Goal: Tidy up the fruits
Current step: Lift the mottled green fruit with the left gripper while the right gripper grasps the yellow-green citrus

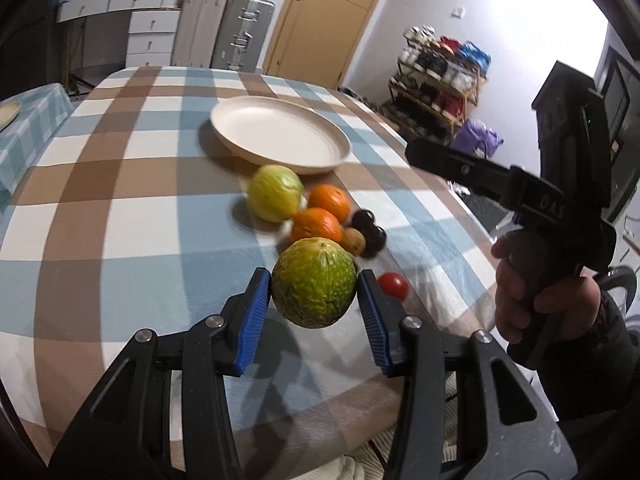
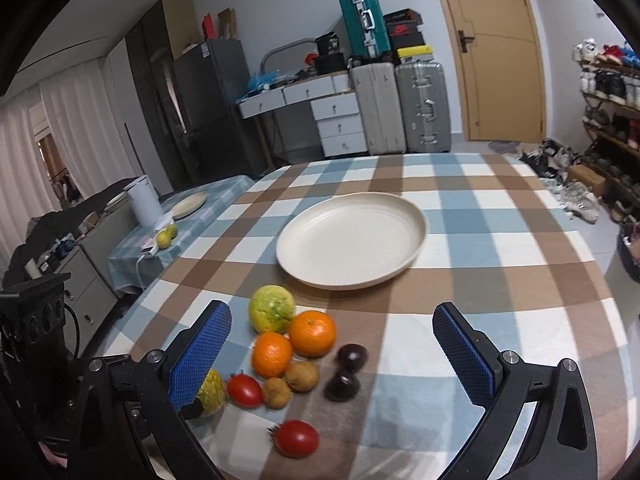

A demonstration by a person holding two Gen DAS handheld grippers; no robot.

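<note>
My left gripper (image 1: 314, 300) is shut on a rough green-yellow fruit (image 1: 315, 282), held above the checked tablecloth (image 1: 120, 220); it peeks out behind my right gripper's left finger (image 2: 211, 391). On the cloth lie a yellow-green fruit (image 2: 272, 308), two oranges (image 2: 312, 333) (image 2: 272, 354), two dark plums (image 2: 352, 357) (image 2: 341, 385), two brown fruits (image 2: 302, 376) (image 2: 276, 393) and two red tomatoes (image 2: 244, 390) (image 2: 297, 437). An empty cream plate (image 2: 352, 240) sits beyond them. My right gripper (image 2: 336, 356) is open, hovering over the pile.
A side table (image 2: 200, 216) at left holds a white kettle (image 2: 143, 200), a small plate and more fruit. Suitcases, drawers and a door stand behind the table. A shoe rack (image 1: 440, 80) stands at right.
</note>
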